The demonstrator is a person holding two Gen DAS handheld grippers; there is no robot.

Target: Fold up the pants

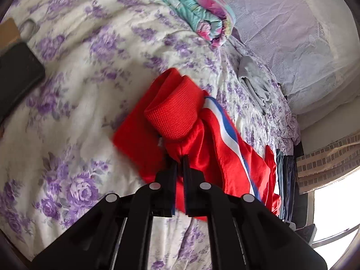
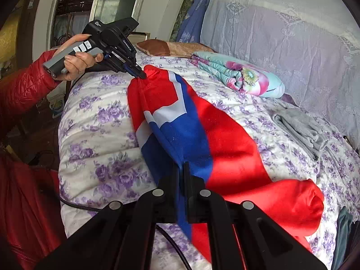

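My left gripper [image 1: 180, 157] pinches red pants [image 2: 225, 148] tight — my right gripper [image 2: 182, 166] pinches them too. Pants stretched between both, over middle of flowered bed [image 2: 94, 117], near front edge.

My left gripper [image 1: 179, 157] has its fingertips sunk in a bunch of the red pants [image 1: 216, 139], so I cannot see the pinched fabric between them. In the right wrist view the blue stripe covers my right gripper [image 2: 181, 166] the same way. A dark flat object [image 1: 18, 74] is cut off at the left edge; I cannot tell what it is. The pants' near hem is smeared with blur
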